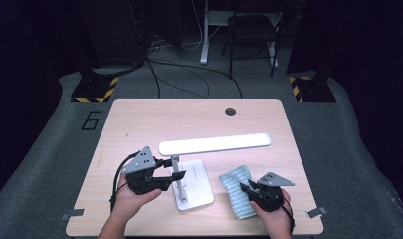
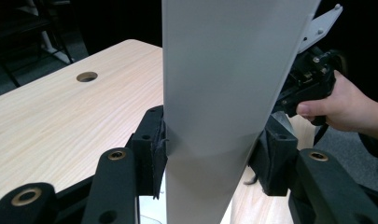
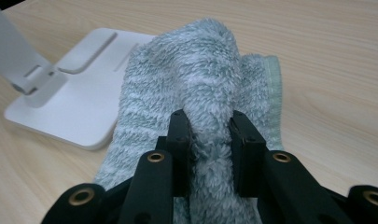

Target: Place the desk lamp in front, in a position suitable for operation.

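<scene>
A white desk lamp stands at the table's front middle, with a long flat head (image 1: 214,144) over a square base (image 1: 196,186). My left gripper (image 1: 173,172) is shut on the lamp's upright post (image 1: 176,181); in the left gripper view the jaws (image 2: 214,154) press on both sides of the white post (image 2: 224,70). A pale blue-green towel (image 1: 236,186) lies right of the base. My right gripper (image 1: 248,189) is shut on it, the pads (image 3: 209,128) pinching a raised ridge of the towel (image 3: 210,65). The lamp base (image 3: 84,93) lies just left of the towel.
The wooden table (image 1: 139,119) has a round cable hole (image 1: 230,111) near its far edge. Beyond it are a chair (image 1: 251,30), floor cables and two hazard-striped feet (image 1: 94,90). The person's other hand and right gripper (image 2: 312,79) show behind the lamp post.
</scene>
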Demonstrator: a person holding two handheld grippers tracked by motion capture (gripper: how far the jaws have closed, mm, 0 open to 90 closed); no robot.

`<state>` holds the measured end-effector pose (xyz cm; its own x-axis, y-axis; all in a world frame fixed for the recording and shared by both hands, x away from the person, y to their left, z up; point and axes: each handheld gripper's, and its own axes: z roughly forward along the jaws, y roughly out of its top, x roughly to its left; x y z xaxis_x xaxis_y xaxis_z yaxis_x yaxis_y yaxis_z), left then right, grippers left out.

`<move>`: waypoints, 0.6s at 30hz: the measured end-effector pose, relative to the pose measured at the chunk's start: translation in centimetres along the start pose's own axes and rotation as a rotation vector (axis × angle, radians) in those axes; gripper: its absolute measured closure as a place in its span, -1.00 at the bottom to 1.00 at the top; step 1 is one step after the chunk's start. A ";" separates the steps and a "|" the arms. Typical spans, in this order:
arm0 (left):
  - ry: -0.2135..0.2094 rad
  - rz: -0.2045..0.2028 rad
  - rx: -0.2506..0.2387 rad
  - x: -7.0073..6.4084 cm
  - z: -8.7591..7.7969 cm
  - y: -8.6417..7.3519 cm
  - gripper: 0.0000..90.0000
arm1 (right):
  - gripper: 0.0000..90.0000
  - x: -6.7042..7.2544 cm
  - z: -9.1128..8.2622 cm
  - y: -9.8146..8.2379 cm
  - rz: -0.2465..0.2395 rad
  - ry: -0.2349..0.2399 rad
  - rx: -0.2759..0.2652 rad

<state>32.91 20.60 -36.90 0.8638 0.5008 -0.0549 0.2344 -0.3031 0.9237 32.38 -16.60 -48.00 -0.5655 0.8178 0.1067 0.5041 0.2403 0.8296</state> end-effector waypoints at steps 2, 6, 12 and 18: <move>-0.008 -0.001 0.000 0.0 0.0 0.0 0.16 | 0.61 1.1 0.5 0.6 -0.017 0.027 -0.002; -0.035 -0.004 -0.008 0.0 0.0 -0.1 0.16 | 0.61 3.5 2.1 1.8 -0.062 0.065 0.010; -0.047 0.003 -0.007 -0.3 0.1 -0.1 0.15 | 0.60 6.4 5.7 2.4 -0.085 0.075 0.051; -0.036 0.004 -0.011 -0.5 0.1 -0.1 0.15 | 0.27 7.8 8.4 2.0 -0.077 0.060 0.108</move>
<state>32.52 20.29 -37.05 0.8802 0.4703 -0.0641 0.2259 -0.2963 0.9280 34.48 -5.36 -50.11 -0.6416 0.7628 0.0804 0.5230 0.3583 0.7734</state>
